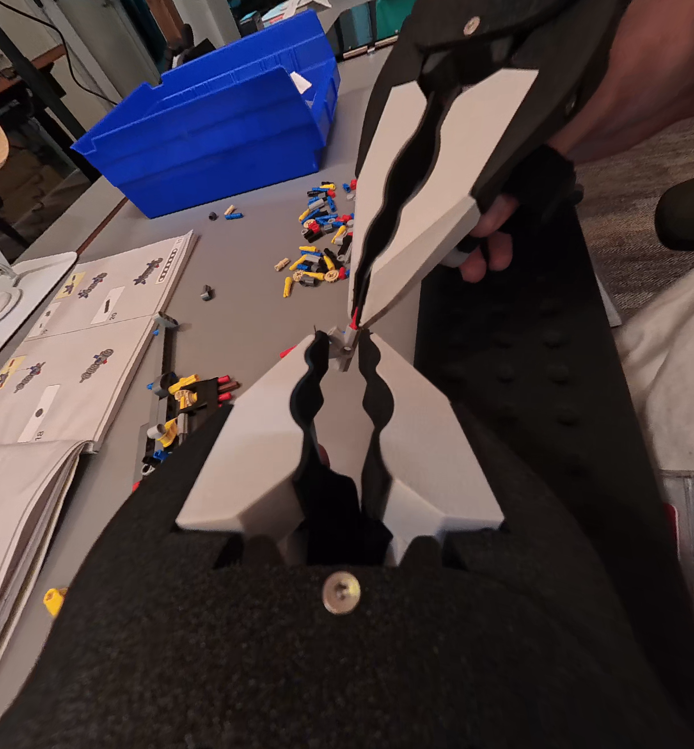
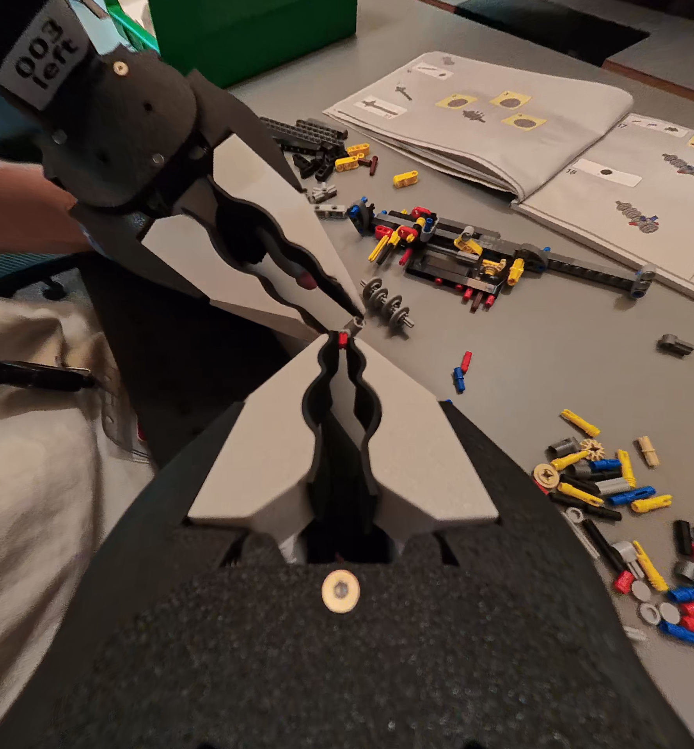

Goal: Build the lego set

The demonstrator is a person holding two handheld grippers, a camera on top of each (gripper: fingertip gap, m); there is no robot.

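My left tool pinches a small grey connector at its tips, held above the counter. My right tool is closed on a red pin, which touches that grey connector tip to tip. From the left wrist I see the connector's whole cross shape; from the right wrist only its grey end shows, the rest hidden behind the left tool's fingers. The right wrist alone shows a grey axle with discs just beyond the tips, and the full partly built model; from the left wrist my own tool covers much of that model. Loose pins lie scattered beside an open instruction booklet. Only the left wrist sees the blue bin farther back.
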